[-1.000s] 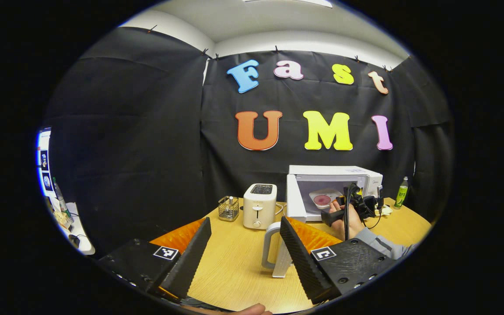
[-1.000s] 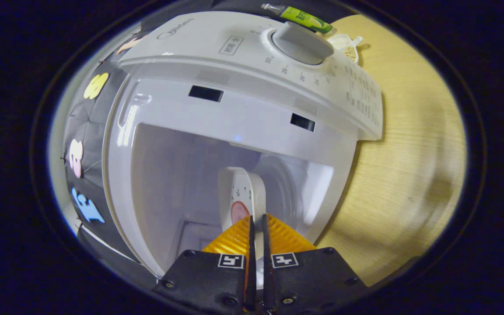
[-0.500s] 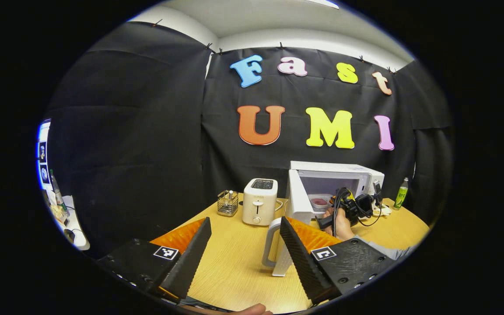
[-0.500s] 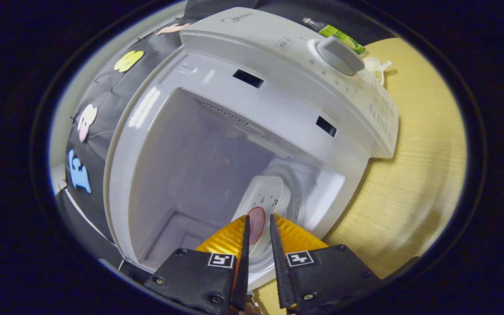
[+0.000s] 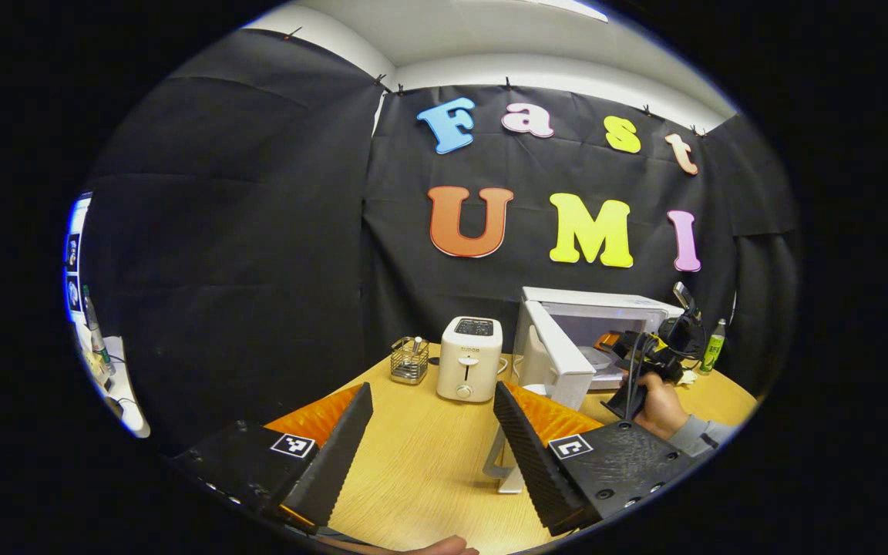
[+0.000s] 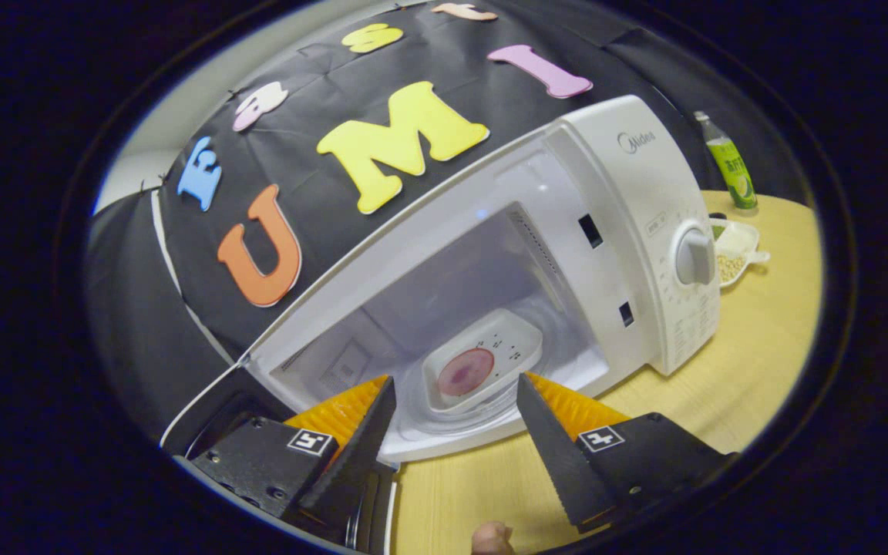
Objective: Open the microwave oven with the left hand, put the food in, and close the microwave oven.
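Since a second ago the right claw point(image 6: 455, 432) has let go of the food tray point(image 6: 481, 366) and backed out of the microwave oven point(image 6: 629, 254); its fingers now stand wide apart, holding nothing. Just ahead of it, between the fingertips, the tray lies on the turntable inside the open cavity. A hand point(image 5: 660, 408) grips this claw beside the swung-out door point(image 5: 560, 358). The left claw point(image 5: 432, 443) hangs wide apart and empty above the table point(image 5: 421, 470), a toaster point(image 5: 469, 358) well ahead.
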A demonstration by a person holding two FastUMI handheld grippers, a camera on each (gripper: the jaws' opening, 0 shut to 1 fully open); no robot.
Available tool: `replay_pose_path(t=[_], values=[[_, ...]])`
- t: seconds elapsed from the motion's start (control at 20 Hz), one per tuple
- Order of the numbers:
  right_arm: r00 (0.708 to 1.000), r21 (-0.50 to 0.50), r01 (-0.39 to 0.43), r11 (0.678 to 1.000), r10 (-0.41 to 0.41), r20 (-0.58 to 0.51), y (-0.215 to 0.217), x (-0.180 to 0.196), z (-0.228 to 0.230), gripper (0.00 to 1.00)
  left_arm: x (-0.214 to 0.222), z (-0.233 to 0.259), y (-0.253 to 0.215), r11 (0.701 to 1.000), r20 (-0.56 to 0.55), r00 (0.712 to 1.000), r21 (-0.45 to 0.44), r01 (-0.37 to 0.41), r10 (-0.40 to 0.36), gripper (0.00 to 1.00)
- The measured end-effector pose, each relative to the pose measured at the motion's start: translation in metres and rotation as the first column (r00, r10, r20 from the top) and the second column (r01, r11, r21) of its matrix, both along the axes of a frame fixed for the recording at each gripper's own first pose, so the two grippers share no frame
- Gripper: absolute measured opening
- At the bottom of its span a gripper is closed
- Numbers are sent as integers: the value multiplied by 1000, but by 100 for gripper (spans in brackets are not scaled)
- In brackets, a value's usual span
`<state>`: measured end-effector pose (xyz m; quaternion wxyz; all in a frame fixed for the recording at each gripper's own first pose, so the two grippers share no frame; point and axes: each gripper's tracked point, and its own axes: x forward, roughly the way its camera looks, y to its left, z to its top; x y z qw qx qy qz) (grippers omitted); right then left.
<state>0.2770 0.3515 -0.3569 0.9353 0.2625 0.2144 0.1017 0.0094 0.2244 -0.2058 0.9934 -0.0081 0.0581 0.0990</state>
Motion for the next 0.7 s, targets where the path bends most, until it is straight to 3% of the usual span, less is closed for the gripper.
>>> replay_pose_path(t=[0.05,0.1,0.15,0.2,0.3,0.35,0.4,0.5,0.55,0.6,0.65,0.7], values=[[999,-36,-29,999,29,19,-6,-15,8,90,5,-6,5,1000,0,1000,-10,11,-11,94],[997,-93,-67,993,71,39,-14,-29,17,100,11,-14,9,1000,-7,1000,-21,19,-19,94],[992,-151,-100,984,111,67,-25,-45,30,100,16,-21,13,999,-20,999,-31,25,-26,94],[986,-206,-115,972,137,98,-38,-60,42,91,22,-26,18,999,-28,999,-40,23,-24,80],[971,-284,-112,952,166,172,-68,-83,66,91,33,-35,29,999,-38,999,-52,16,-18,83],[964,-308,-111,945,177,197,-80,-97,77,100,36,-39,31,998,-46,999,-57,18,-21,76],[956,-331,-114,937,194,219,-93,-112,89,91,39,-43,29,998,-44,998,-57,36,-39,76],[940,-389,-98,916,213,266,-121,-134,111,91,44,-44,33,999,-23,999,-28,41,-42,65],[935,-418,-71,906,207,289,-137,-142,121,100,45,-45,37,999,-18,999,-23,37,-38,40],[925,-439,-36,898,196,325,-152,-148,132,100,50,-47,38,999,-12,999,-28,31,-31,55],[922,-465,2,885,178,343,-165,-153,140,91,55,-44,37,998,5,999,-43,39,-38,5],[916,-482,27,876,171,363,-176,-161,149,100,55,-46,25,994,-4,996,-71,84,-84,1]])
